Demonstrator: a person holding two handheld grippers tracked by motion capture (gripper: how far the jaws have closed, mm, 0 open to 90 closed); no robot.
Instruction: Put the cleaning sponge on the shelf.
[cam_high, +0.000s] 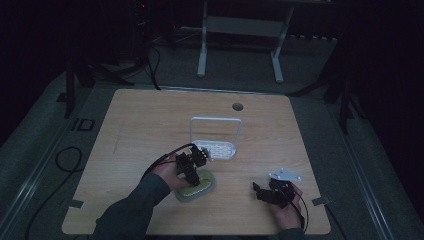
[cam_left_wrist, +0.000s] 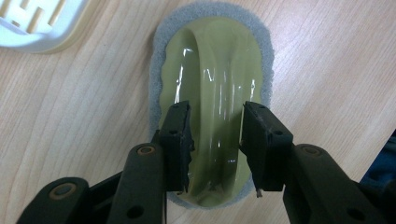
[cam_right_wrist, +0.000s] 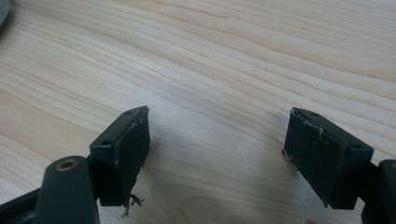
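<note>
A scrubbing pad (cam_left_wrist: 210, 60) with a glossy olive-green top, a raised centre ridge and a grey foam rim lies flat on the wooden table (cam_high: 140, 130). In the high view the pad (cam_high: 205, 191) sits near the front centre. My left gripper (cam_left_wrist: 215, 109) points down over it, its two jaws pressed against either side of the ridge. In the high view the left gripper (cam_high: 196, 176) sits on top of the pad. My right gripper (cam_right_wrist: 217, 123) is open over bare wood. It rests low near the front right (cam_high: 256, 189) with nothing between its jaws.
A white slotted soap dish (cam_high: 215, 149) lies just behind the pad, and its corner (cam_left_wrist: 32, 23) appears in the left gripper view. A white wire frame (cam_high: 216, 120) stands behind the dish. A round cable hole (cam_high: 237, 106) is at the table's back edge.
</note>
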